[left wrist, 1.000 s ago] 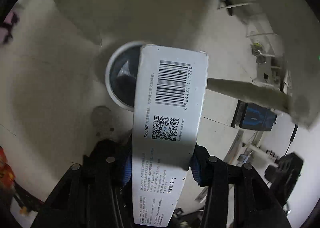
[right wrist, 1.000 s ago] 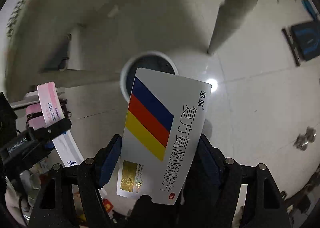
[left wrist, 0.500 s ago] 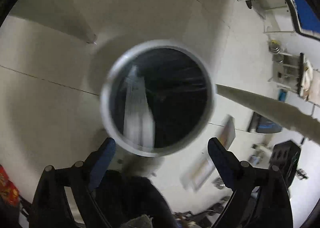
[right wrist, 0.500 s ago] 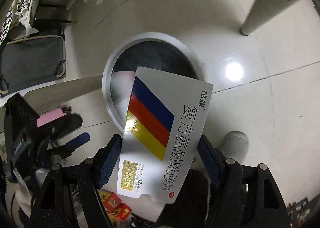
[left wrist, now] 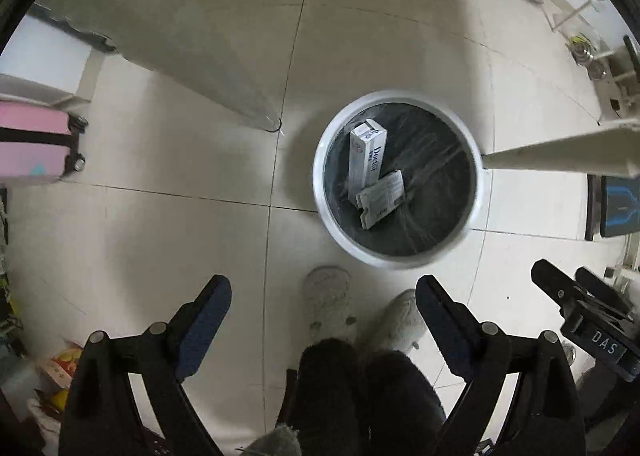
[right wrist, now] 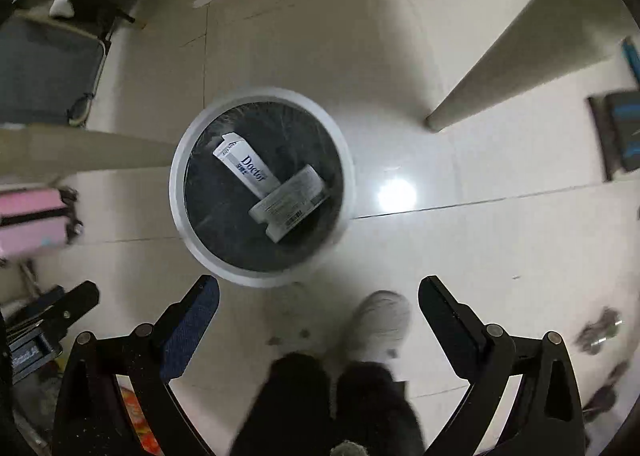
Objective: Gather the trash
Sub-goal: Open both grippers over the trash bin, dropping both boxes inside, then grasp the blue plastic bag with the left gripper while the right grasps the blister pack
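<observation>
A round white trash bin with a dark liner stands on the tiled floor; it also shows in the right wrist view. Inside lie a long white "Doctor" box and a flat white medicine box partly over it. My left gripper is open and empty, above the floor on the near side of the bin. My right gripper is open and empty, also just short of the bin.
The person's grey slippers and dark trouser legs are below the grippers. Table legs flank the bin. A pink suitcase stands left. The other gripper shows at the right.
The left gripper let go of the Doctor box first, then the right gripper released the striped medicine box. Both boxes now lie in the bin, and both grippers have pulled back higher.
</observation>
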The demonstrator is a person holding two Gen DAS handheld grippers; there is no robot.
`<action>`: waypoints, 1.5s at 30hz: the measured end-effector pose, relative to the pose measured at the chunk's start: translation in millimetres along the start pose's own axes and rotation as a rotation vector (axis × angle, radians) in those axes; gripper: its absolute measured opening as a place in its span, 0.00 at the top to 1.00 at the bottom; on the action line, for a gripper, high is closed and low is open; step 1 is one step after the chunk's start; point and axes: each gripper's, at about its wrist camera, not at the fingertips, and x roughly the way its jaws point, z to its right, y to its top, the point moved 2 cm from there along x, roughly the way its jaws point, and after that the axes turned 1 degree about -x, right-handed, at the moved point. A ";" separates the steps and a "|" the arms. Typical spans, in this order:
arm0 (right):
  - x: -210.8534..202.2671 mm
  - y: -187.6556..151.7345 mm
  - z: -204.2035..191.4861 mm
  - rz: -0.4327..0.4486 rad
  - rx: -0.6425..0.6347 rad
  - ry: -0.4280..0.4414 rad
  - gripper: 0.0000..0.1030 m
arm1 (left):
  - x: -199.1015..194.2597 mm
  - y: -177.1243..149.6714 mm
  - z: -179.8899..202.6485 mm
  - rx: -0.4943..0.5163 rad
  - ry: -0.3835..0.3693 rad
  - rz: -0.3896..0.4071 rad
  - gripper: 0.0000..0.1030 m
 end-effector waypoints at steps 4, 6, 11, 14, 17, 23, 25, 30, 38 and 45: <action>-47.4 -11.1 -8.7 0.031 -0.038 -0.065 0.02 | -42.2 -12.0 2.9 0.014 0.021 0.018 0.09; -75.7 -16.7 -11.3 0.046 -0.043 -0.074 0.02 | -67.2 -19.3 4.3 0.024 0.023 0.030 0.09; -146.7 -31.1 -20.8 0.085 -0.061 -0.095 0.02 | -119.3 -25.5 16.7 0.045 0.011 0.068 0.09; -187.2 -39.1 -31.0 0.110 -0.070 -0.094 0.02 | -155.4 -31.9 17.2 0.058 0.014 0.104 0.08; -233.6 -47.1 -37.8 0.137 -0.068 -0.083 0.02 | -196.6 -37.6 17.1 0.068 0.003 0.130 0.08; -319.6 -63.4 -48.1 0.173 -0.037 -0.050 0.02 | -257.3 -36.7 14.1 0.069 -0.018 0.169 0.08; -347.3 -65.8 -51.0 0.177 -0.015 -0.032 0.02 | -278.5 -31.5 13.7 0.067 -0.017 0.195 0.08; -413.5 -51.2 -47.6 0.217 0.080 0.034 0.02 | -331.8 1.0 24.6 0.067 0.006 0.292 0.08; -477.0 34.6 22.6 0.307 0.211 -0.016 0.02 | -350.8 77.4 92.8 0.081 -0.078 0.278 0.08; -446.8 135.1 92.1 0.256 0.192 -0.081 0.02 | -297.7 152.7 169.5 0.084 -0.117 0.144 0.09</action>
